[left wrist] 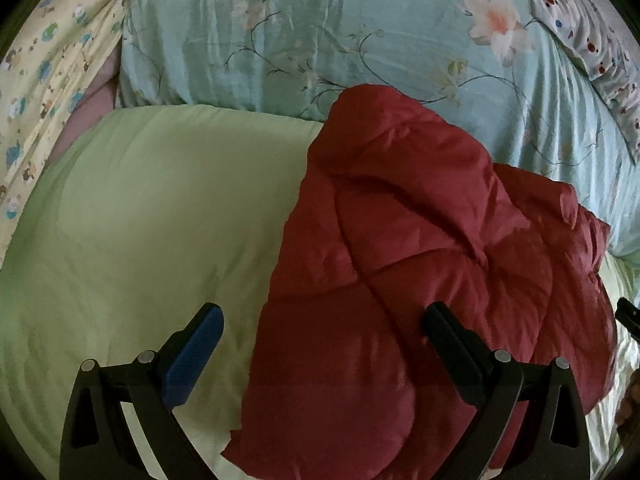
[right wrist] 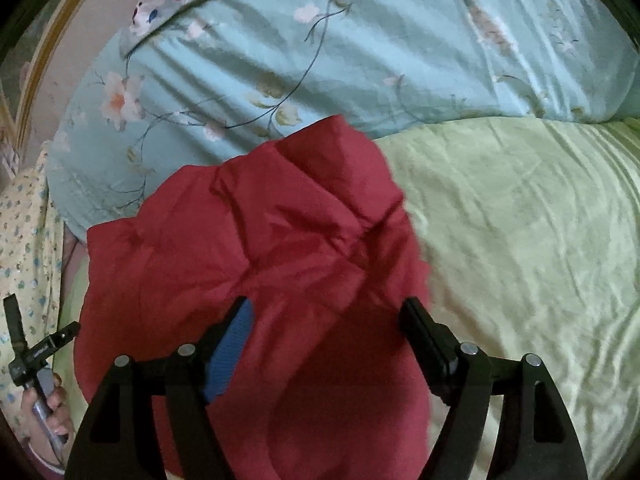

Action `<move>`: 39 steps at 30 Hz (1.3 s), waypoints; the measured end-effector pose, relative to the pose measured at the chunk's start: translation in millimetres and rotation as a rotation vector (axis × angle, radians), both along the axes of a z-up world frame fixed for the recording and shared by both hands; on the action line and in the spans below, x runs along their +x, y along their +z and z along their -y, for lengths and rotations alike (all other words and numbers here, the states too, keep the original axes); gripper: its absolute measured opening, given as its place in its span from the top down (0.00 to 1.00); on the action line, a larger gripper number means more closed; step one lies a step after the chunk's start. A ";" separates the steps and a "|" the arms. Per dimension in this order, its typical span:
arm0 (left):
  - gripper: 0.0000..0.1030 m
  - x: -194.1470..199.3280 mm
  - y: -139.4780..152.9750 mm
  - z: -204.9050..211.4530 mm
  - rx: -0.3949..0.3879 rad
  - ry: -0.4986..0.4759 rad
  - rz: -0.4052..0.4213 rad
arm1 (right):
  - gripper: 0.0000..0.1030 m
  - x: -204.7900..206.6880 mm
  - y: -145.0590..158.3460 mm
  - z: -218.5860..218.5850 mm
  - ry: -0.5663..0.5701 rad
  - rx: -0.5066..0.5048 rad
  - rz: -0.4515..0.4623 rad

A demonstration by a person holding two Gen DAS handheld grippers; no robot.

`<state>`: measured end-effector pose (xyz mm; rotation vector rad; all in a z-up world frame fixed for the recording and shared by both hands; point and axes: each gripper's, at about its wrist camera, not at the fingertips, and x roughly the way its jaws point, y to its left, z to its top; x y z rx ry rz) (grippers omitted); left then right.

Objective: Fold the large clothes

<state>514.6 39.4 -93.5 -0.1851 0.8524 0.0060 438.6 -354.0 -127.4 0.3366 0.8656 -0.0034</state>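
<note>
1. Black fingers of the left hand-held gripper (left wrist: 322, 320) are seen spread wide apart, one carrying a blue pad (left wrist: 192, 356); nothing is held between them.
2. Below and ahead of that gripper, a red quilted jacket (left wrist: 420, 272) is seen lying bunched on the bed, its puffy panels creased and partly folded over one another.
3. Its near edge is spanned by the left gripper: the padded finger is seen over a light green blanket (left wrist: 152, 216), the other finger over the red fabric. Whether either finger touches the cloth cannot be told.
4. In the right wrist view, the right hand-held gripper (right wrist: 328, 320) is likewise held open, with both fingers over the jacket (right wrist: 256, 248) and nothing clamped between them.
5. To the right of the right gripper, the green blanket (right wrist: 520, 220) is spread wide and wrinkled.
6. Beyond the jacket, ahead of both grippers, a pale blue floral quilt (left wrist: 280, 40) is heaped; the far end of the jacket lies against it.
7. At the far left of the right wrist view, the person's left hand (right wrist: 44, 408) is seen wrapped around a metal handle.
8. A yellow printed cloth (left wrist: 48, 80) is seen at the far left of the left gripper.
</note>
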 end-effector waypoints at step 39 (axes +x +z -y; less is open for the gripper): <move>0.00 53.6 -89.5 -62.0 -0.620 -0.113 -0.176 | 0.05 5.6 -80.3 25.5 0.049 0.483 -0.157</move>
